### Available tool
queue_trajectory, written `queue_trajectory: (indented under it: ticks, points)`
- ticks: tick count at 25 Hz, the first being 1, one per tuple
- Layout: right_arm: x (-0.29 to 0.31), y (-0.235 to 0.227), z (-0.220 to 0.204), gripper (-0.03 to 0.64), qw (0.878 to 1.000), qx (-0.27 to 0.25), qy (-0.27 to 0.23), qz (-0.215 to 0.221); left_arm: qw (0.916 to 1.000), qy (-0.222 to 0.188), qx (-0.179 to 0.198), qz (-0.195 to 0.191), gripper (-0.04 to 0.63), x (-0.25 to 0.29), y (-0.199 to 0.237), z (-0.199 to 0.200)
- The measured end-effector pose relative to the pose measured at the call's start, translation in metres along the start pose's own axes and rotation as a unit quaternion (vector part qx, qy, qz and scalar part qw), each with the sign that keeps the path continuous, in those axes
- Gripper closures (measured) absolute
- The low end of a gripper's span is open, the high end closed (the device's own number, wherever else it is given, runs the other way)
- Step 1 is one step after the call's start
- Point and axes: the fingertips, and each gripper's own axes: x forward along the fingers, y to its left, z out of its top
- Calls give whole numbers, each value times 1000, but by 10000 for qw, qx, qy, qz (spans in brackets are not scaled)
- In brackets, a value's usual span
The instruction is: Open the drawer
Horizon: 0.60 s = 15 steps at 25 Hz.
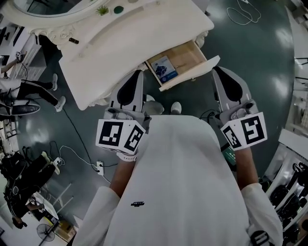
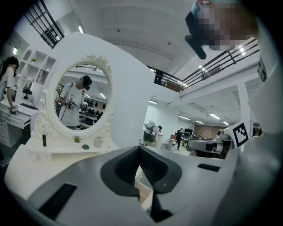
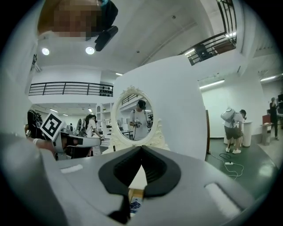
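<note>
Person in a white long-sleeved top [image 1: 192, 182] with two handheld grey tools

The top bears a small dark logo [image 1: 138, 204] on the chest. The grey-shelled left gripper [image 1: 138, 73] and its twin, the right gripper [image 1: 217, 71], each have a black oval inset — and a rear cube of black-and-white square markers [image 1: 119, 136]. A white dotted cuff [image 1: 127, 156] circles the left wrist.

- The drawer [image 1: 186, 58] juts out from the dressing table [image 1: 120, 48].
- A booklet [image 1: 163, 68] lies in the drawer.
- The left gripper [image 1: 137, 77] is left of the drawer, the right gripper [image 1: 217, 74] right of it.
- The mirror [image 1: 53, 7] stands behind the drawer.
</note>
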Motion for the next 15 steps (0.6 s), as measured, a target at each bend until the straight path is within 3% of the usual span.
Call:
queue_trajectory:
  ticks: [15]
  points:
    - [-9,-1,2,606,9998,-216,54,-15,9999,118,-38,-46,588,0,-3,-10]
